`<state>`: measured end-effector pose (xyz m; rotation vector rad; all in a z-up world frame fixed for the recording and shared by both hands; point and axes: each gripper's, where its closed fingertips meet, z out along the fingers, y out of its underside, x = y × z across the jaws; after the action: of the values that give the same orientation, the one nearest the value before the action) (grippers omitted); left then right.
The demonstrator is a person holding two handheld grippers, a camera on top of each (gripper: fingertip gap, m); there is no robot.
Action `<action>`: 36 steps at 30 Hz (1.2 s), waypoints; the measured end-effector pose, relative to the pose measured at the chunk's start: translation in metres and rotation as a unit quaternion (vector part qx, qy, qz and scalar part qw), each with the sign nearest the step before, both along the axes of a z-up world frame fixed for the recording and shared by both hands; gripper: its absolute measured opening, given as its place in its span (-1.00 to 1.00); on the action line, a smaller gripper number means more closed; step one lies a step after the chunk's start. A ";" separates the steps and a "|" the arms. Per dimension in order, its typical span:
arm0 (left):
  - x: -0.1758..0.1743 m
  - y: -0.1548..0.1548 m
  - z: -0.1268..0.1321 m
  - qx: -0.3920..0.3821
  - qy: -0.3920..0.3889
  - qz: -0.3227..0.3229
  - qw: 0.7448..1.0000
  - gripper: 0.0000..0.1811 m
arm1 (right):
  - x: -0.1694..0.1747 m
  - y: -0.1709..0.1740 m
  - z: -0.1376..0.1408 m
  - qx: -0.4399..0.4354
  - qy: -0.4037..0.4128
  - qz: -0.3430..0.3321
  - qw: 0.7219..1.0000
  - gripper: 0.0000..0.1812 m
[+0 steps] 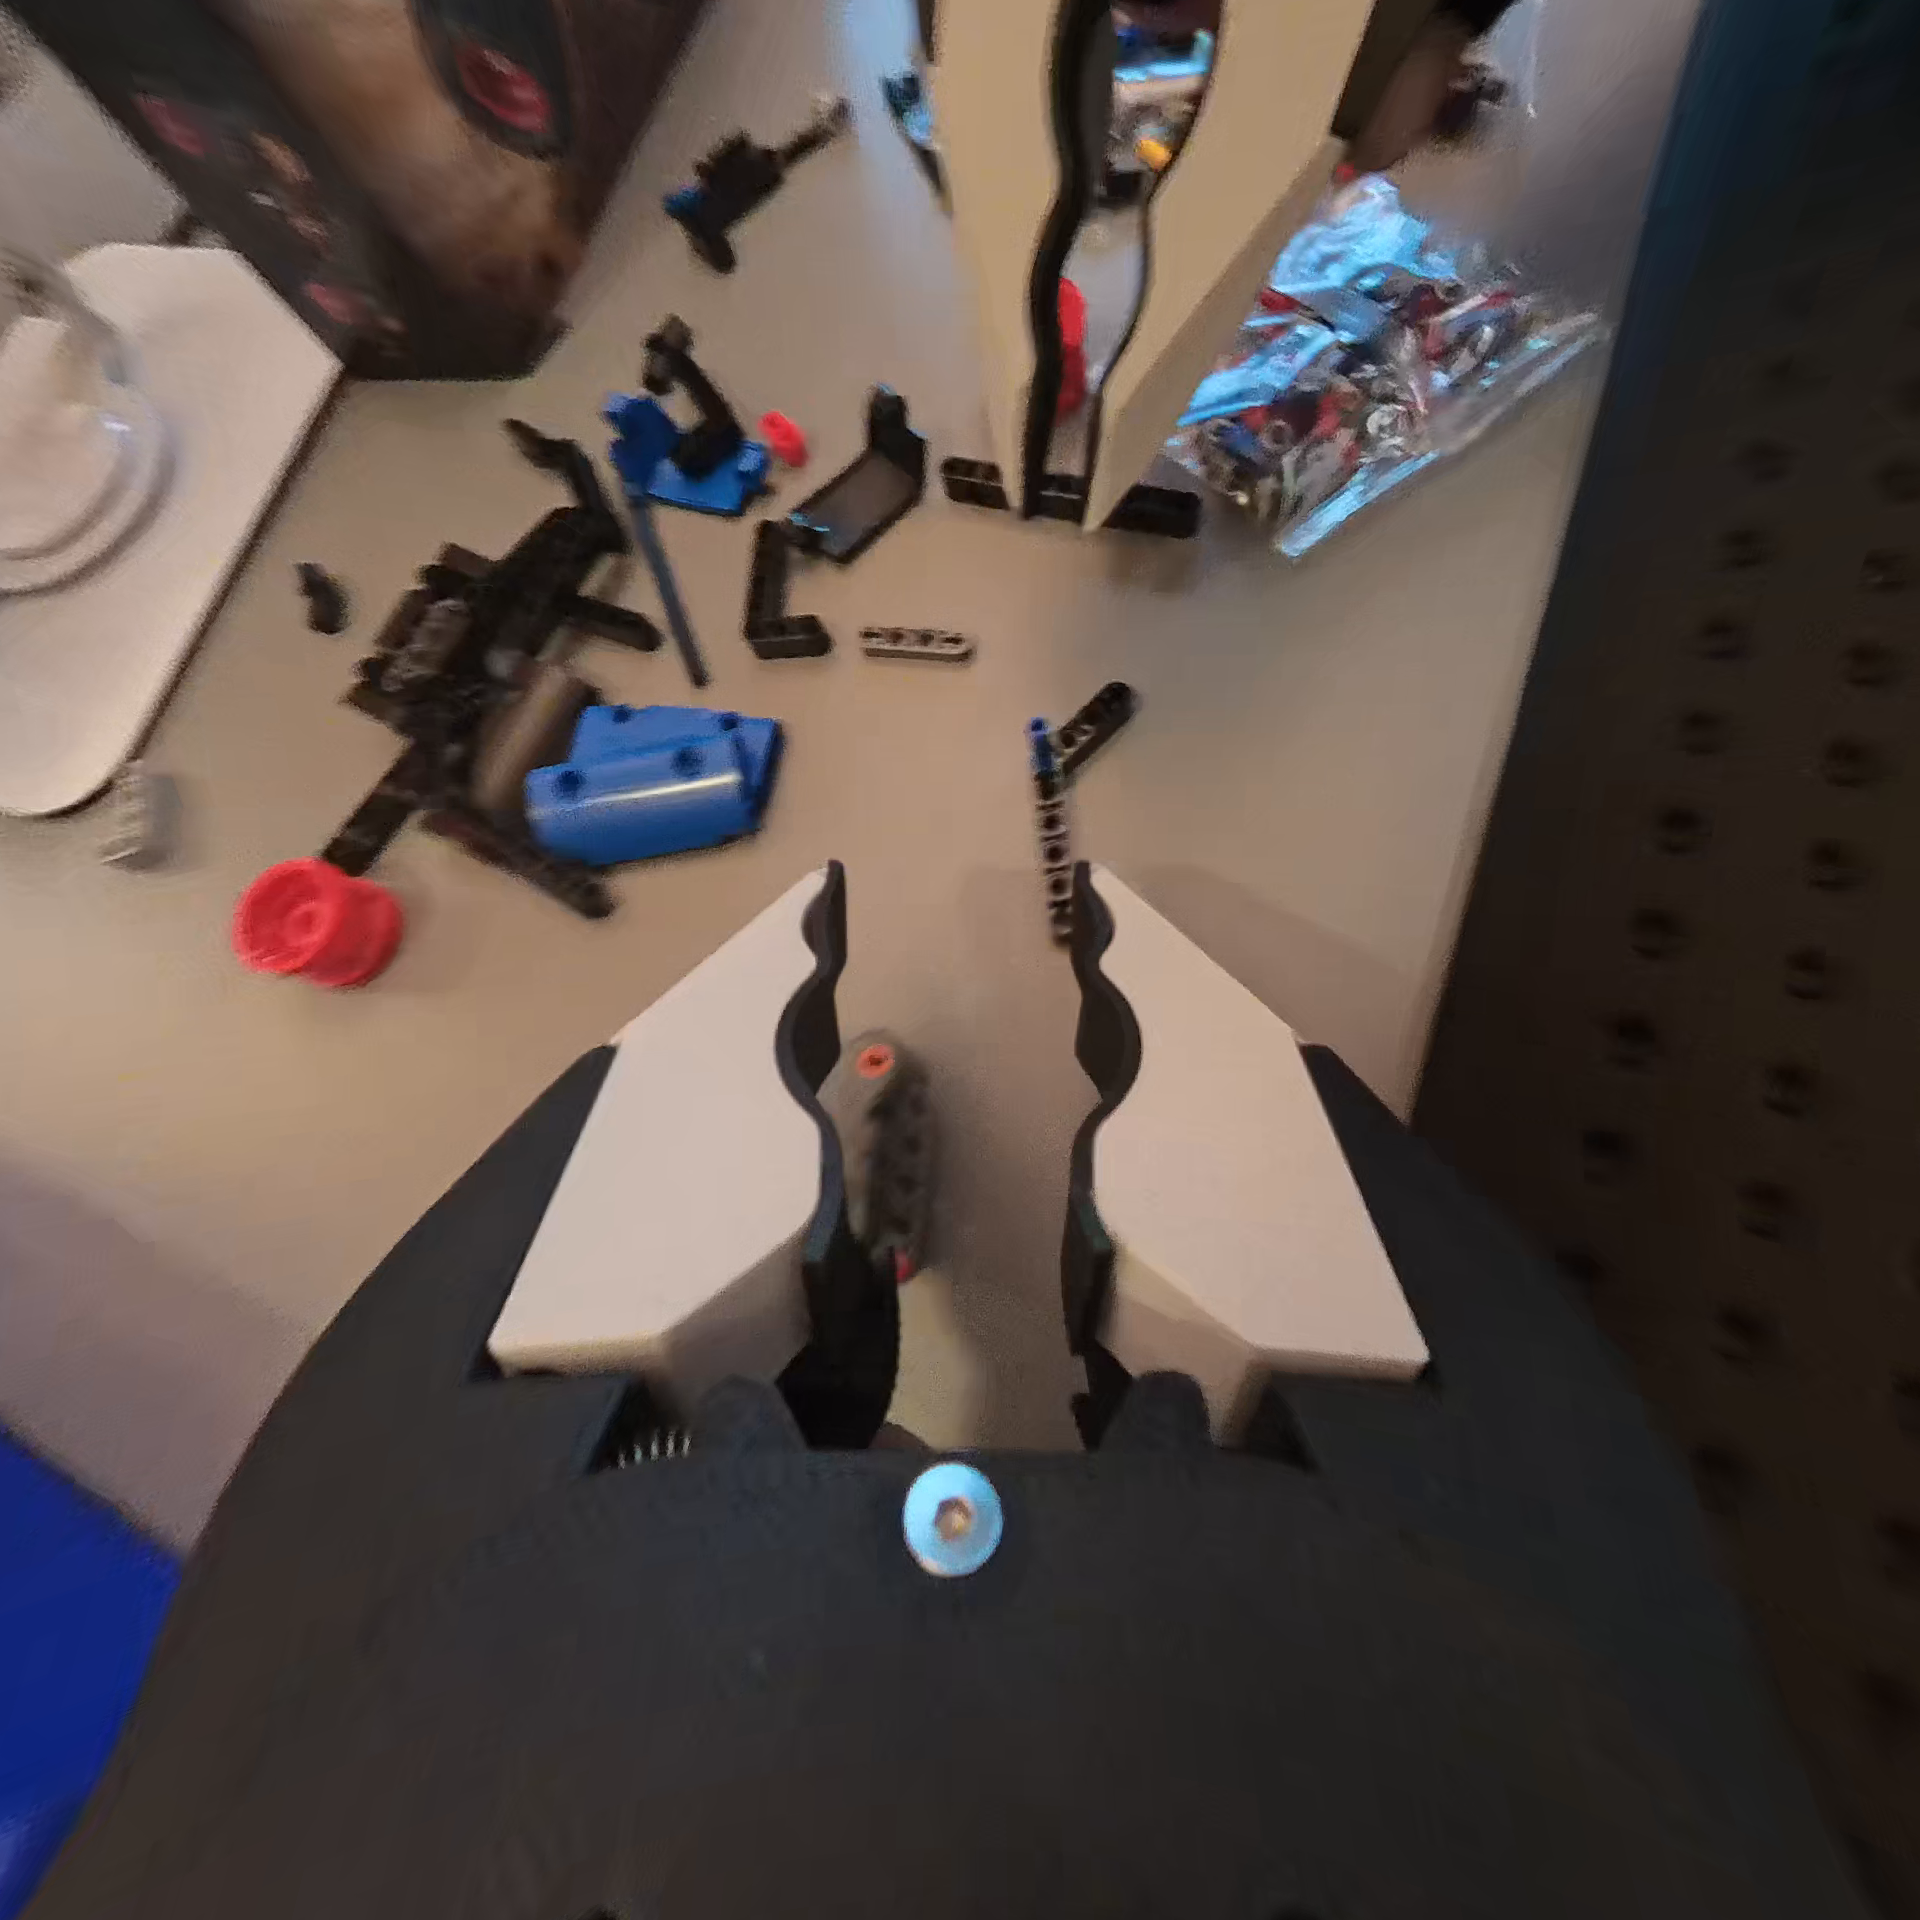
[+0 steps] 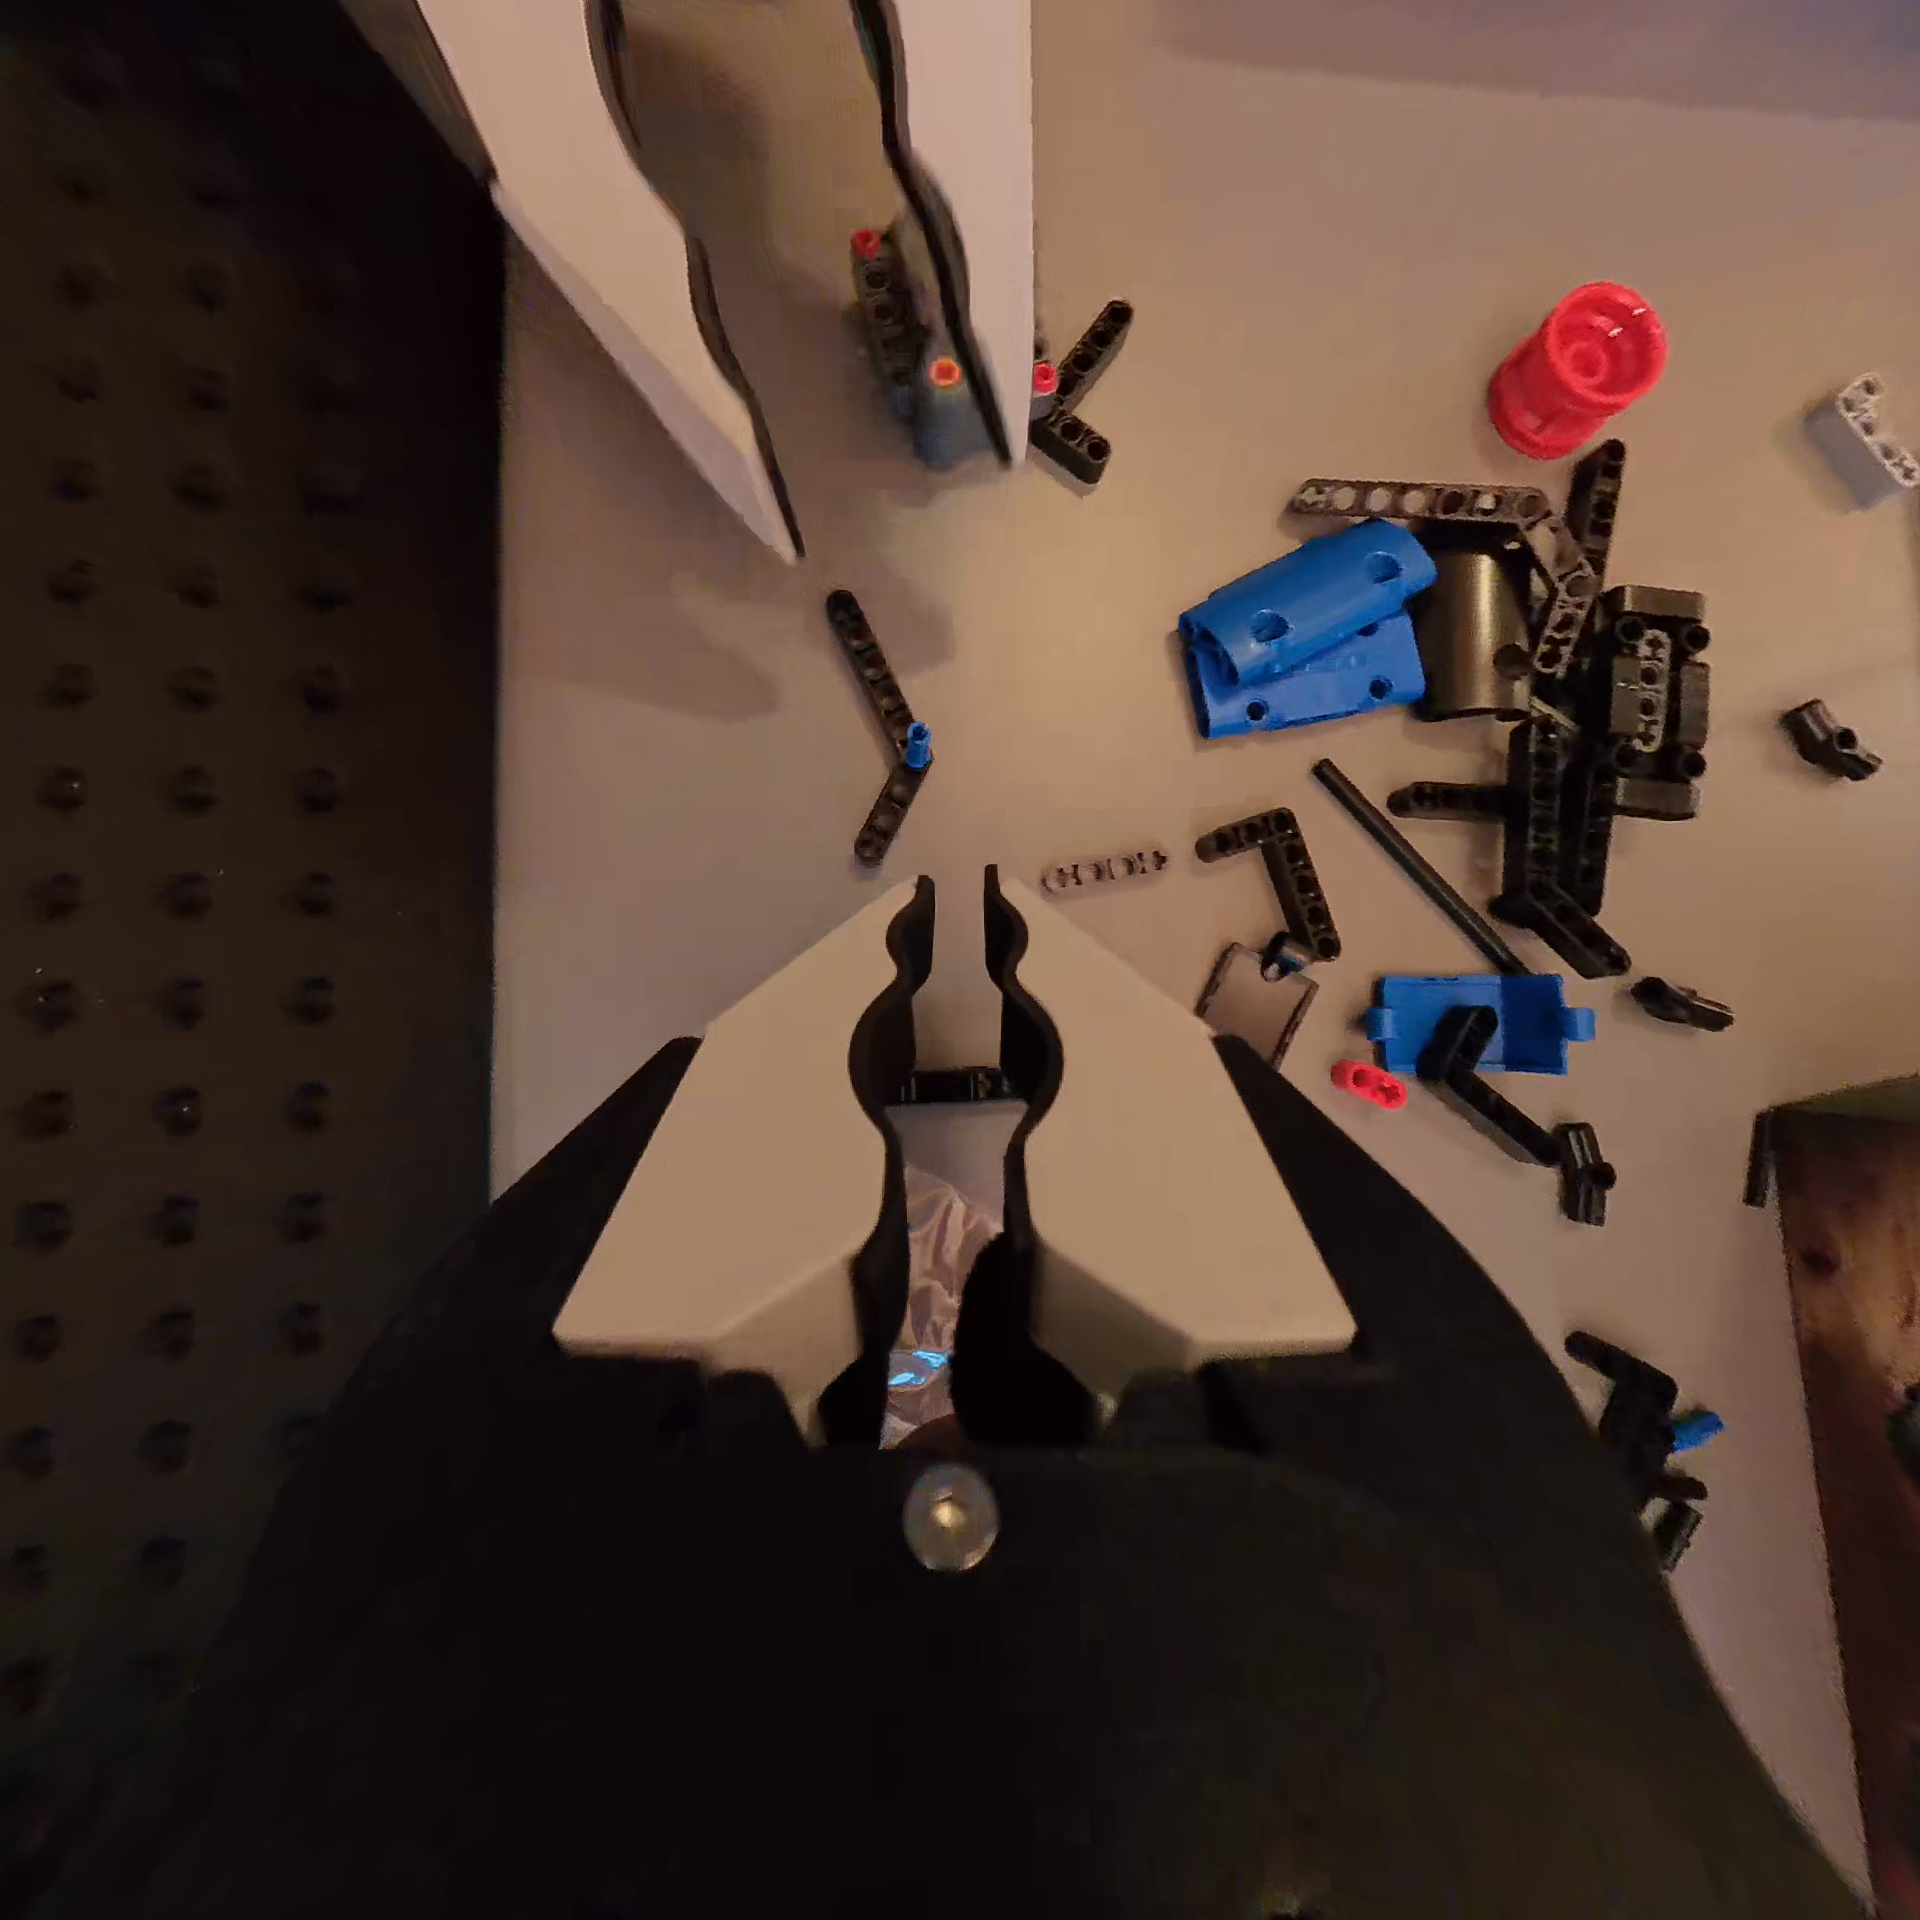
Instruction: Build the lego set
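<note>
My left gripper (image 1: 958, 883) is open and low over the beige table (image 1: 1195, 727). A small grey and black beam assembly with red pins (image 1: 883, 1143) lies between its jaws, against the left finger; it also shows in the right wrist view (image 2: 904, 343). A bent black beam with a blue pin (image 1: 1060, 810) lies just past the right fingertip. My right gripper (image 2: 958, 881) has its jaws a narrow gap apart with nothing between the tips. A black beam (image 2: 956, 1086) lies across under its fingers.
A blue panel (image 2: 1299, 634) on a black frame assembly (image 2: 1600, 707), a red wheel hub (image 2: 1579, 369), an L beam (image 2: 1278, 862), an axle (image 2: 1413, 862) and several small parts lie scattered. A bag of parts (image 1: 1382, 384), a dark box (image 1: 364, 177) and a dark studded mat (image 2: 208, 831) border the table. One gripper's finger ends stand about 8 cm off the other's. The axle (image 2: 1413, 862) is about 12 cm from both grippers' fingertips. The left camera catches it too, in the left wrist view (image 1: 669, 588).
</note>
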<state>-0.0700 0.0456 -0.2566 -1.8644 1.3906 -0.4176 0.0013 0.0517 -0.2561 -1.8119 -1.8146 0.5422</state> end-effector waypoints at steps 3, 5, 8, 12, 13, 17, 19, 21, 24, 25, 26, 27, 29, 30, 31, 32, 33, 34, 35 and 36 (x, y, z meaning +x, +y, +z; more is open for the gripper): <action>-0.036 0.019 0.012 0.028 0.016 0.039 0.999 -0.52 | 0.002 0.005 0.006 -0.001 0.024 -0.015 1.000 -0.91; -0.058 0.028 0.009 0.032 0.035 0.052 0.998 -0.51 | 0.003 0.007 0.007 -0.001 0.033 -0.020 0.999 -0.91; -0.071 0.031 -0.007 0.011 0.075 0.048 0.996 -0.44 | 0.002 0.008 0.006 -0.009 0.049 -0.024 0.998 -0.91; -0.063 0.024 -0.015 -0.010 0.082 0.019 0.996 -0.40 | 0.003 0.008 0.003 -0.012 0.053 -0.026 0.998 -0.90; -0.063 0.023 -0.017 -0.013 0.086 0.015 0.996 -0.38 | 0.003 0.008 0.003 -0.012 0.055 -0.026 0.998 -0.90; -0.065 0.013 -0.026 -0.055 0.083 0.012 0.995 -0.33 | 0.004 0.008 0.002 -0.018 0.062 -0.026 0.998 -0.90; -0.070 0.014 -0.035 -0.048 0.110 0.013 0.993 -0.44 | 0.004 0.008 0.001 -0.019 0.064 -0.025 0.997 -0.90; -0.067 0.013 -0.037 -0.041 0.108 0.003 0.993 -0.55 | 0.005 0.009 0.000 -0.018 0.064 -0.025 0.997 -0.90; -0.072 0.017 -0.034 -0.019 0.106 0.012 0.994 -0.55 | 0.006 0.009 0.002 -0.016 0.070 -0.026 0.997 -0.90; -0.072 0.018 -0.031 -0.013 0.099 0.014 0.995 -0.55 | 0.006 0.009 0.003 -0.016 0.072 -0.027 0.997 -0.90; -0.070 0.017 -0.028 -0.006 0.090 0.010 0.996 -0.55 | 0.006 0.010 0.004 -0.015 0.075 -0.028 0.997 -0.90; -0.069 0.016 -0.024 0.005 0.085 0.008 0.996 -0.55 | 0.006 0.011 0.005 -0.015 0.078 -0.029 0.996 -0.90; -0.067 0.017 -0.018 0.030 0.090 0.007 0.996 -0.55 | 0.004 0.012 0.009 -0.010 0.088 -0.031 0.996 -0.89; -0.064 0.016 -0.014 0.041 0.089 0.005 0.995 -0.55 | 0.002 0.012 0.013 -0.005 0.095 -0.032 0.995 -0.88; -0.060 0.016 -0.010 0.042 0.079 0.005 0.996 -0.55 | -0.001 0.012 0.017 0.001 0.102 -0.033 0.994 -0.84; -0.055 0.015 -0.005 0.043 0.064 0.005 0.997 -0.55 | -0.004 0.012 0.022 0.009 0.112 -0.036 0.993 -0.79; -0.050 0.017 0.002 0.052 0.051 0.010 0.997 -0.55 | -0.008 0.011 0.029 0.012 0.126 -0.040 0.991 -0.73; -0.046 0.019 0.009 0.064 0.038 0.016 0.997 -0.55 | -0.013 0.008 0.037 0.005 0.145 -0.045 0.988 -0.67; -0.040 0.021 0.017 0.077 0.021 0.020 0.997 -0.55 | -0.018 0.006 0.046 -0.007 0.169 -0.053 0.984 -0.64; -0.032 0.023 0.027 0.097 0.000 0.024 0.995 -0.55 | -0.022 0.008 0.055 -0.016 0.191 -0.072 0.979 -0.60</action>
<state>-0.1020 0.0682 -0.2298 -1.7355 1.3351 -0.2485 -0.0205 0.0595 -0.2013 -1.7025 -1.4120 0.8039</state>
